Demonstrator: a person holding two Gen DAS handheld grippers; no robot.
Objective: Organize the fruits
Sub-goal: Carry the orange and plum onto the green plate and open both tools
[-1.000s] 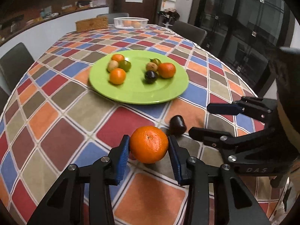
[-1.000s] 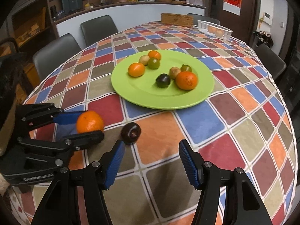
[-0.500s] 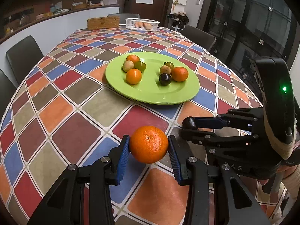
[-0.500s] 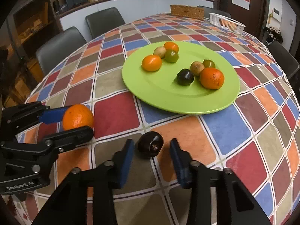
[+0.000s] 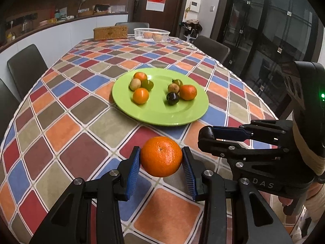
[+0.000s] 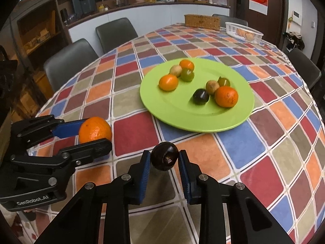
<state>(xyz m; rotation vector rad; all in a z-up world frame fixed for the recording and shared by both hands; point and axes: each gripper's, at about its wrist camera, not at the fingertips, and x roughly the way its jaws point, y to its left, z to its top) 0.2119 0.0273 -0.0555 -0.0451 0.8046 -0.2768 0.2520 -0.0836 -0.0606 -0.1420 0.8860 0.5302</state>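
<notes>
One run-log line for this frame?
left gripper: shut on orange | right gripper: shut on dark fruit | green plate: eight fruits

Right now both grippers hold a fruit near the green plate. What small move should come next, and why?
Probably carry the dark fruit forward over the green plate. The right gripper is shut on it, and the plate's near part lies bare just ahead. The left gripper already grips the orange and could follow after.

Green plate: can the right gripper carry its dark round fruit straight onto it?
Probably yes. The right gripper is shut on the dark round fruit, and only bare checked tablecloth separates it from the green plate, whose near side lies free.
</notes>
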